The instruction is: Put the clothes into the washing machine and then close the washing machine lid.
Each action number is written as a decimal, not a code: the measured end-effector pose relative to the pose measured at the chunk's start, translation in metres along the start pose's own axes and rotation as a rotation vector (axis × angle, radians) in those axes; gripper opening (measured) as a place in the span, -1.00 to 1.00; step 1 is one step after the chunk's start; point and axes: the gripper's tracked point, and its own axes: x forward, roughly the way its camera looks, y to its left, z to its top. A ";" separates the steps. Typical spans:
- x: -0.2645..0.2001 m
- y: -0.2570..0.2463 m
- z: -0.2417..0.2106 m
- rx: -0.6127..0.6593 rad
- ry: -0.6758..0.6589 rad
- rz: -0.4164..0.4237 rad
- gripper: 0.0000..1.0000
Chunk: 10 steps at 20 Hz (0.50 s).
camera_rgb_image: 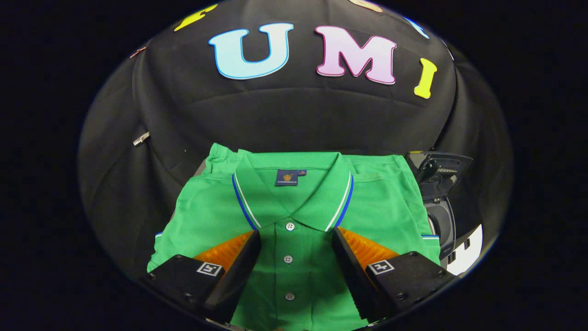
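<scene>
Green folded polo shirt lies flat beneath the released claw, its fingers straddling the buttoned placket for a pinch.

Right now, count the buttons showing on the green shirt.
3, in a line down the green shirt placket between the open gripper fingers: below the collar, middle, lowest. More may be hidden.

Support surface hidden under black cloth; folded green polo shirt lies flat on it, washing machine just beside.

Matt knit cloth polo shirt, glossy plastic buttons, ribbed tongs pads
</scene>
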 end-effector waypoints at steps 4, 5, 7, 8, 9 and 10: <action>0.001 -0.006 -0.001 0.003 0.077 -0.016 0.81; 0.001 -0.010 0.000 0.003 0.086 -0.023 0.66; 0.004 -0.019 0.002 0.012 0.081 -0.037 0.05; 0.003 -0.021 0.002 0.019 0.077 -0.035 -0.25; 0.004 -0.023 0.001 0.031 0.076 -0.028 -0.55; 0.002 -0.022 0.001 0.034 0.076 -0.025 -0.56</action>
